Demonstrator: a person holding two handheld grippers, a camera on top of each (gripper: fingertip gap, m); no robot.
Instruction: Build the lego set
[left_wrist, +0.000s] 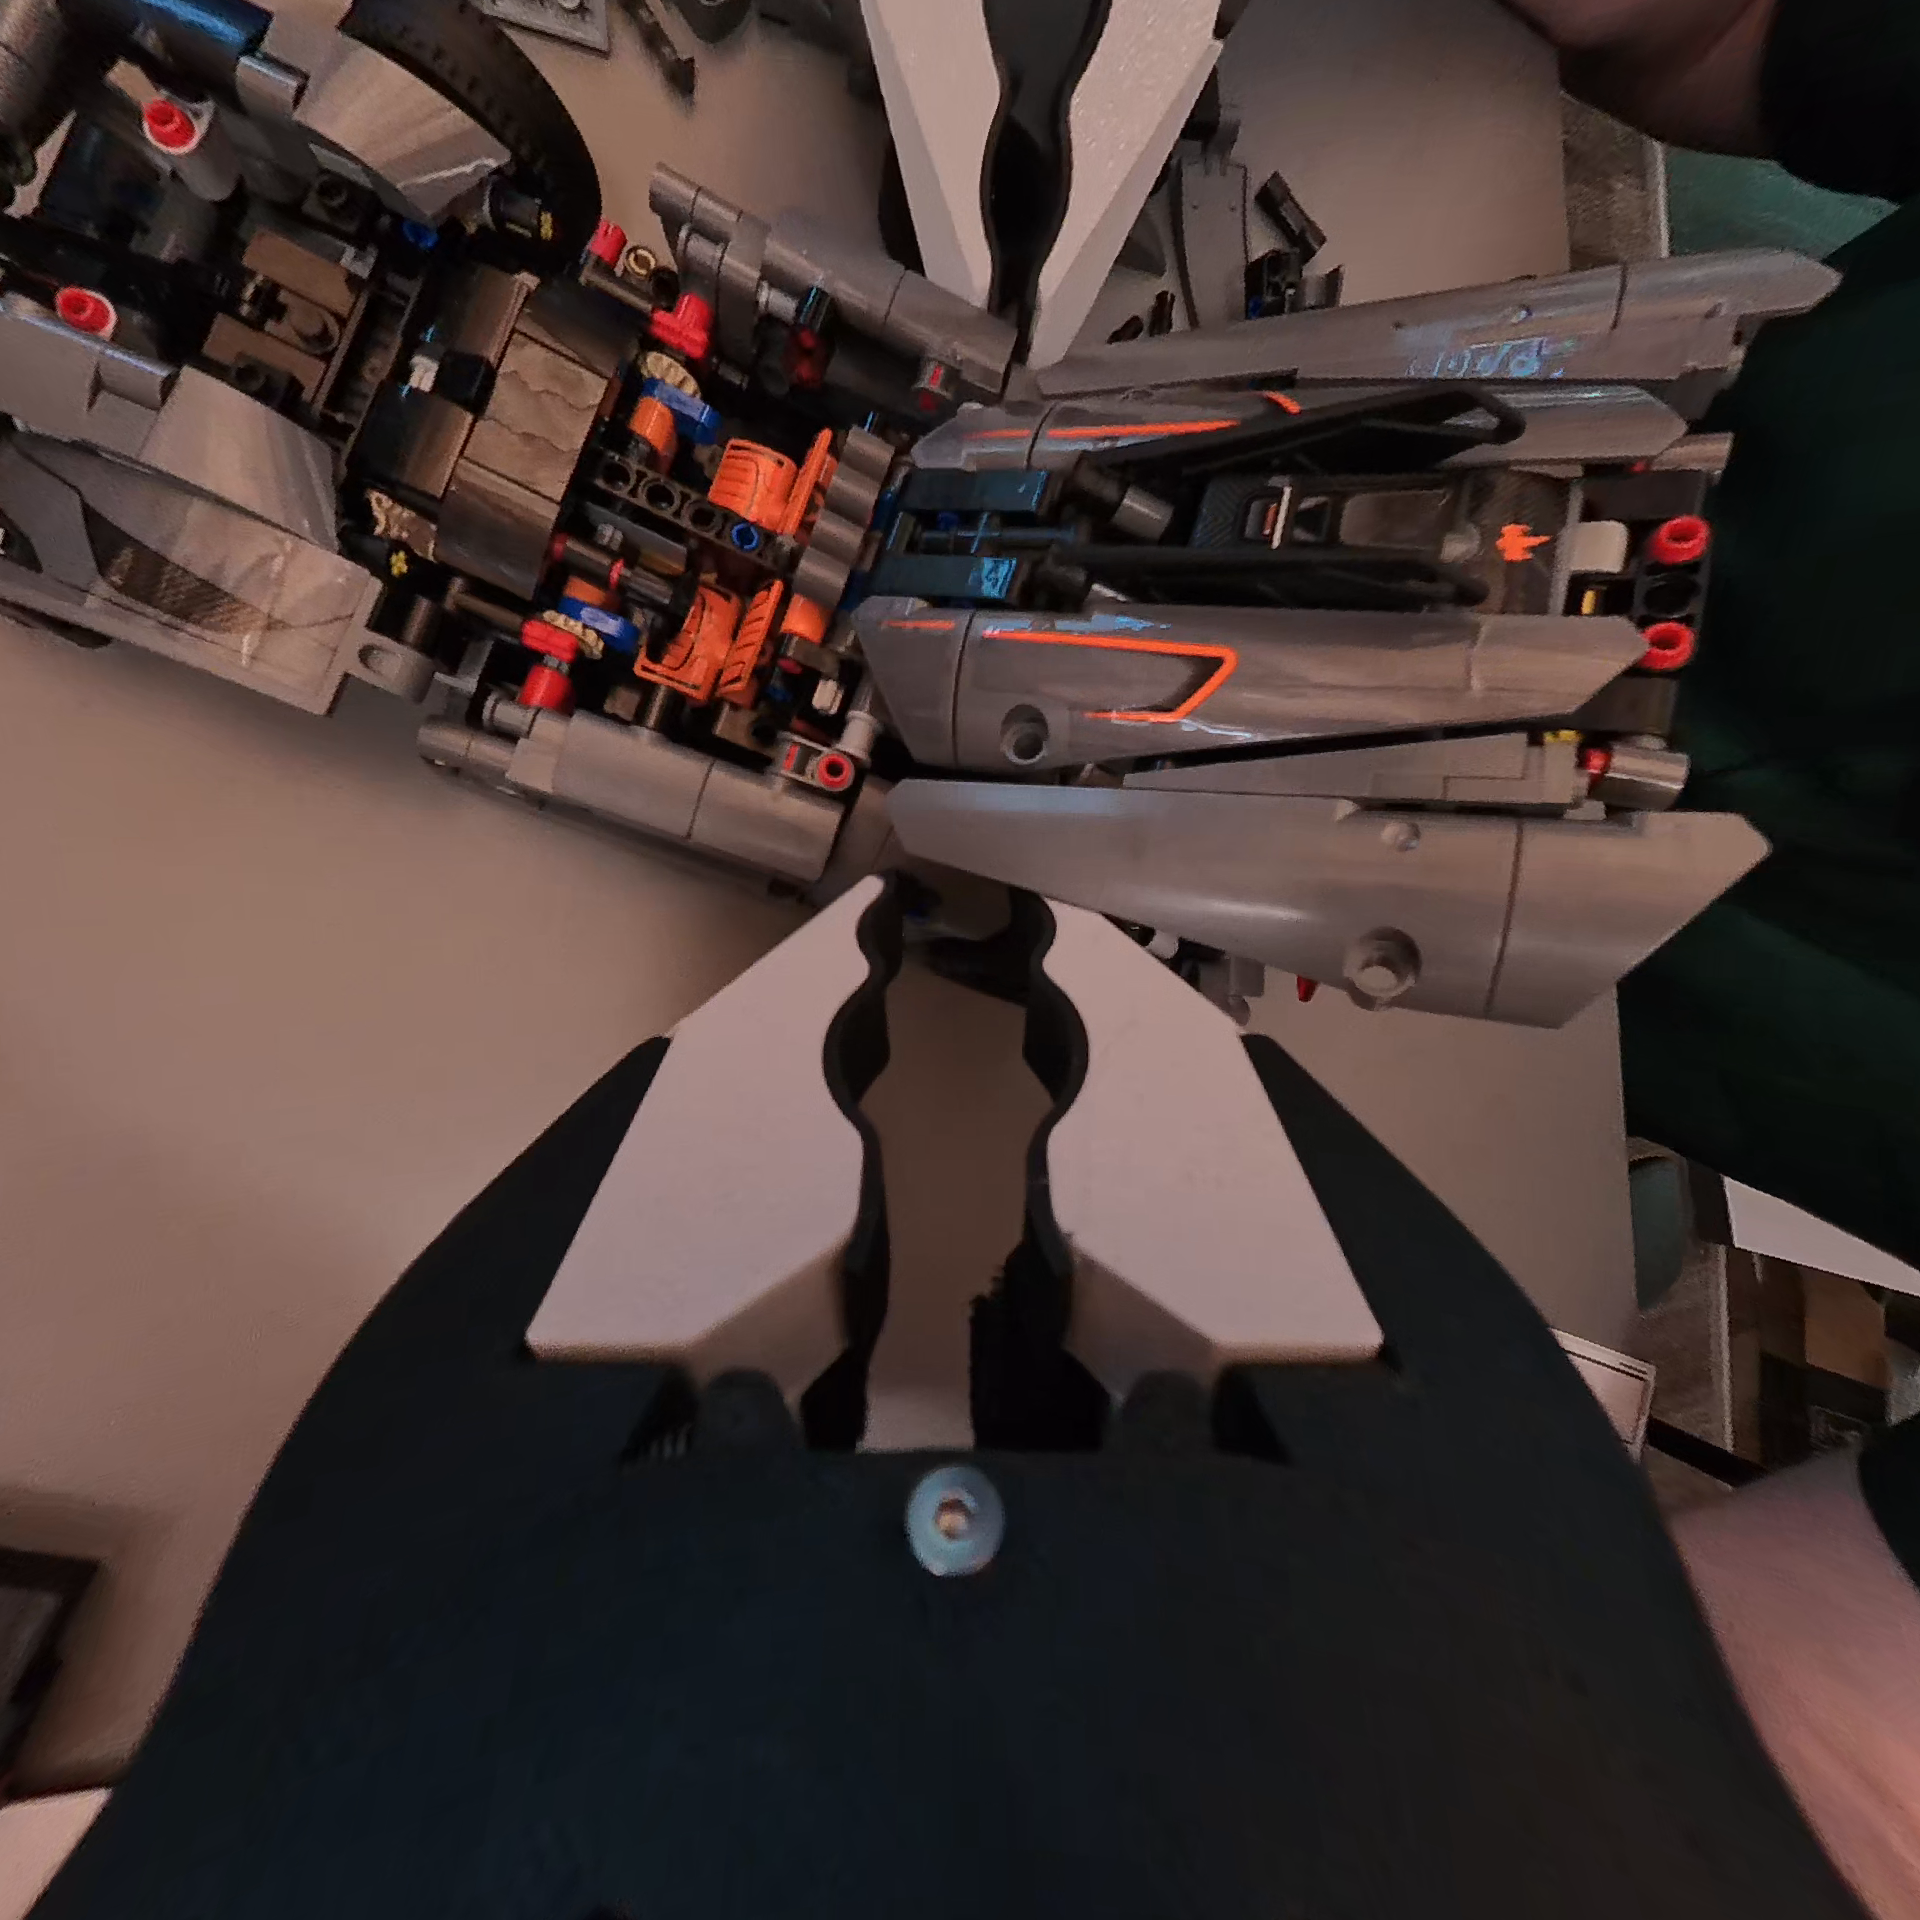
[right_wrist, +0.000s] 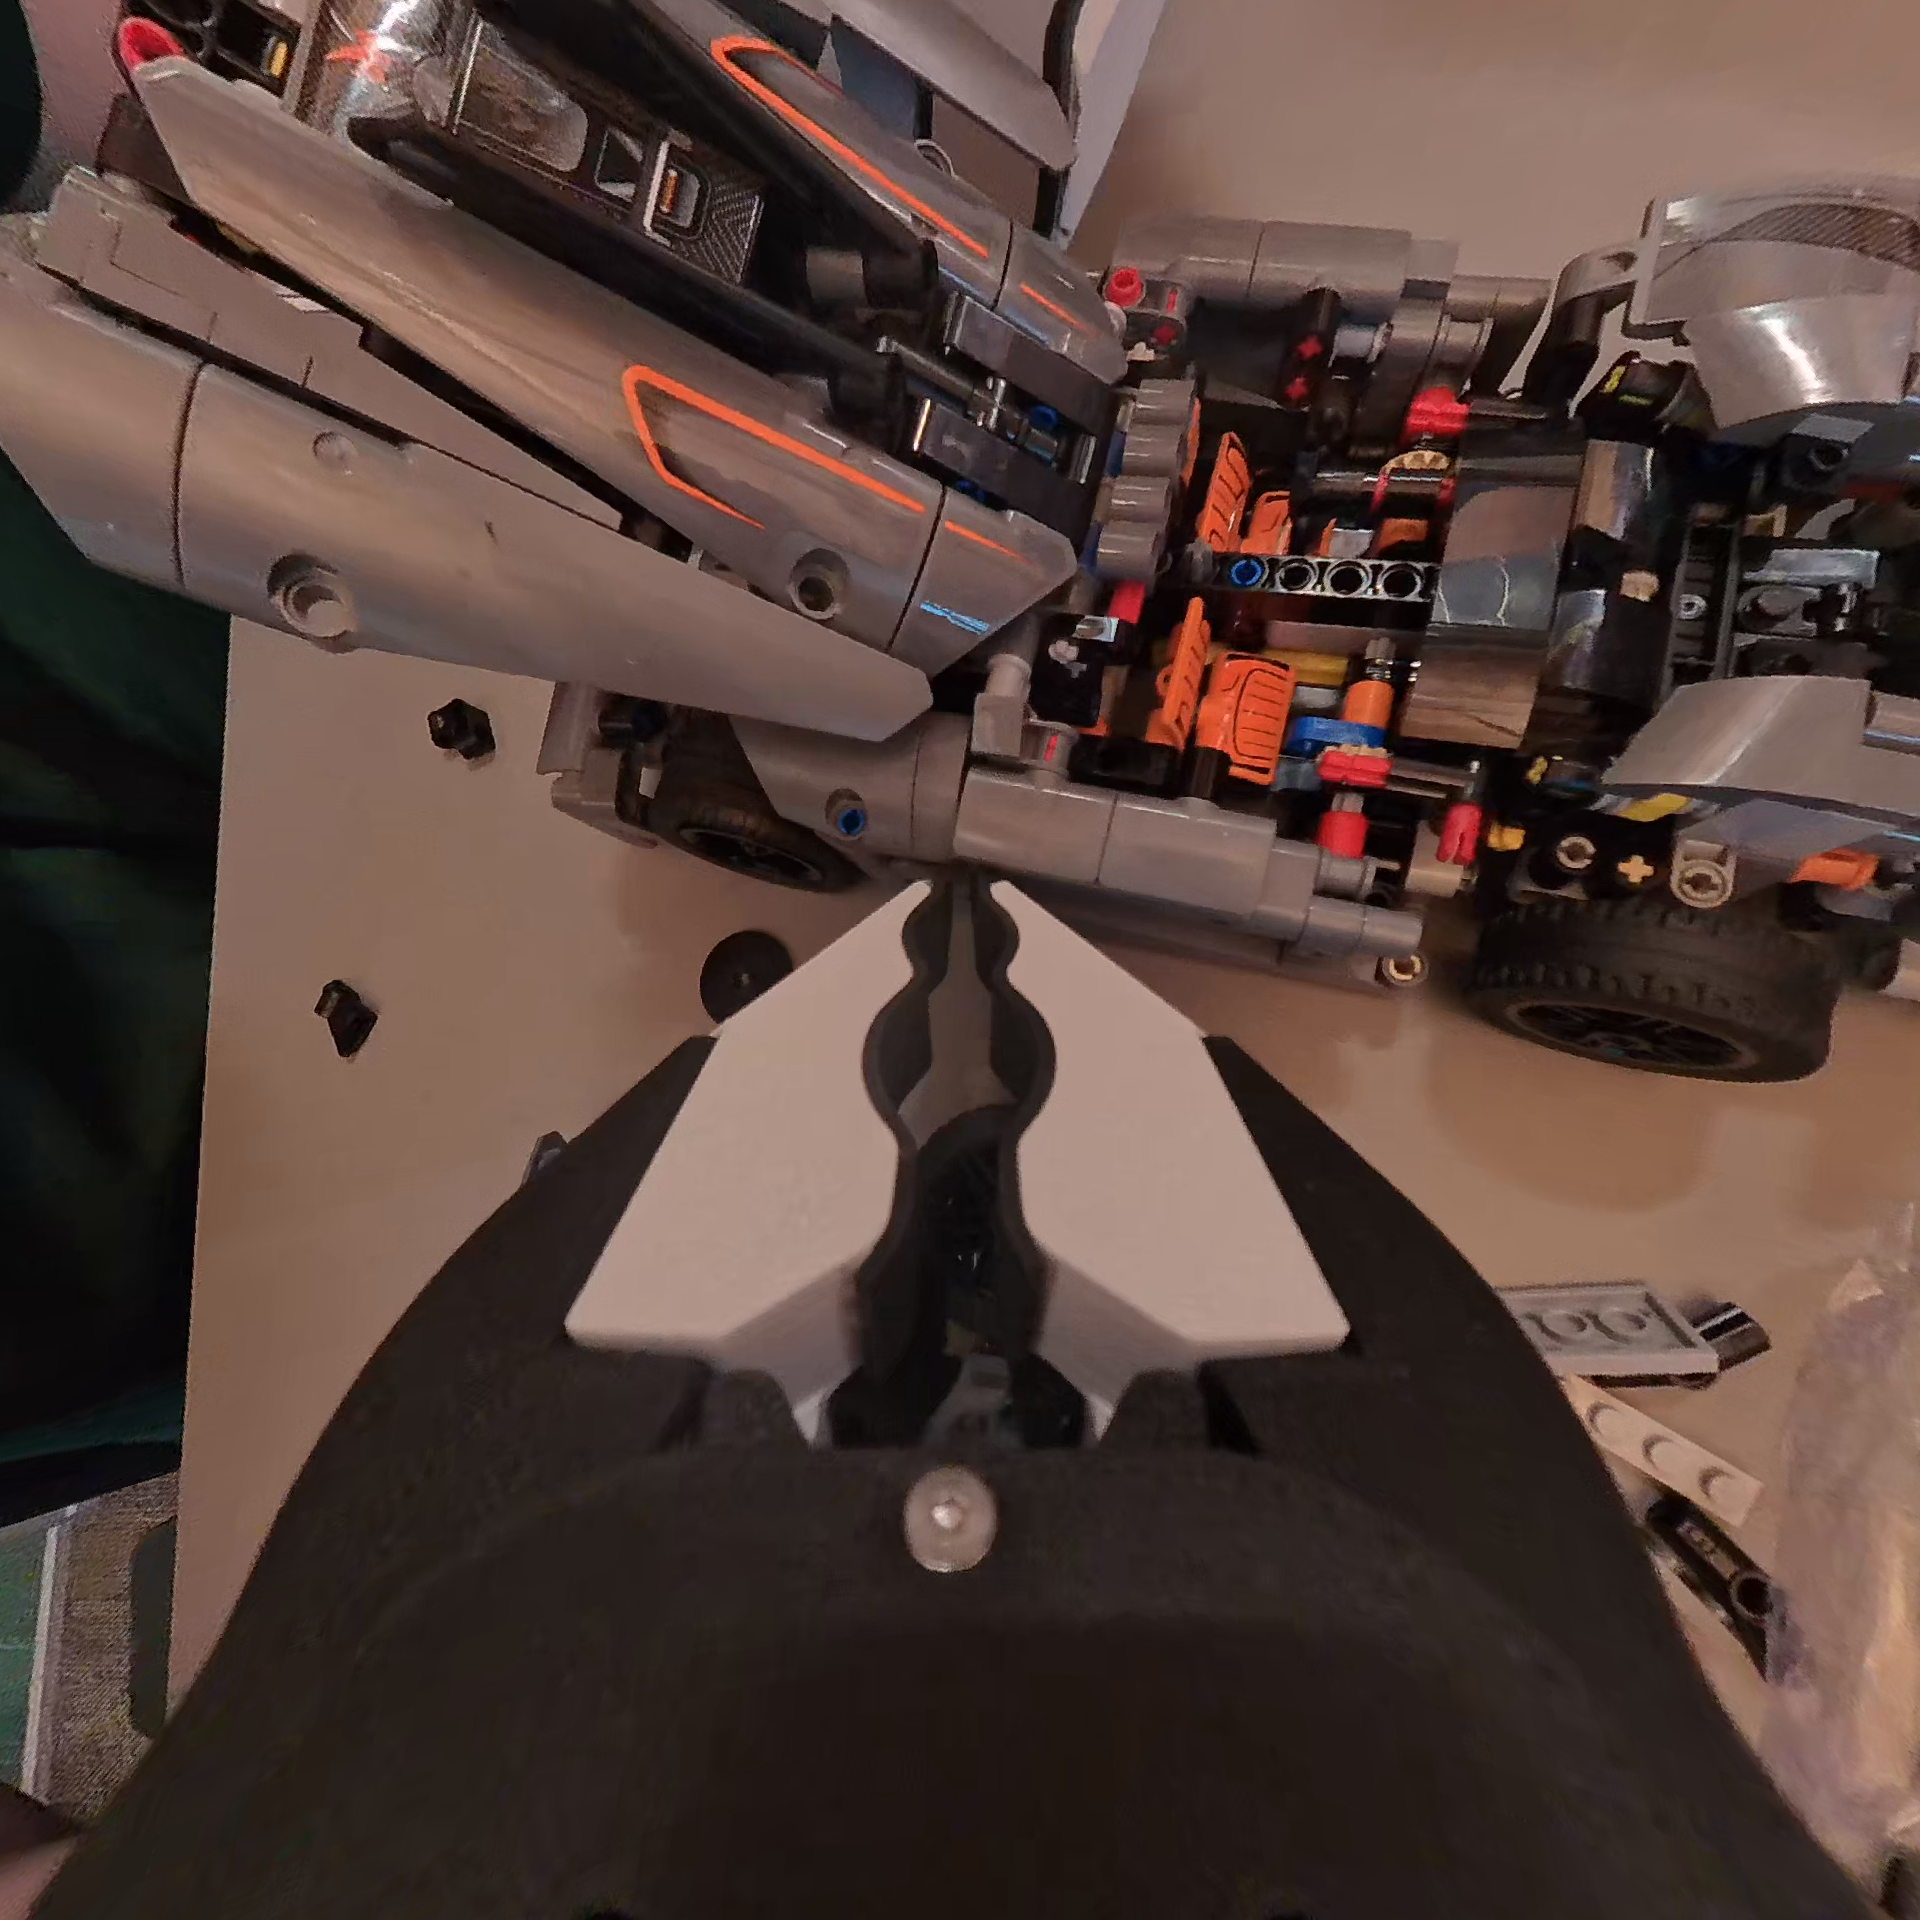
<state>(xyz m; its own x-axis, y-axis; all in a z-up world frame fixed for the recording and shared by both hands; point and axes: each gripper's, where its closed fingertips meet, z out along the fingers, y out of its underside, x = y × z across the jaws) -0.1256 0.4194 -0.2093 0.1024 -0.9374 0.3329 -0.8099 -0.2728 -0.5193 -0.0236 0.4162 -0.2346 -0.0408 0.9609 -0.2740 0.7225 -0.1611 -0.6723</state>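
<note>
Your left gripper sat with its jaws spread, tips against the near side of the grey lego car — nothing pinched. Your right gripper was pressed together on a thin grey piece, tips touching the car's grey side sill. You had the car resting on the beige table, loose black parts nearby.
</note>
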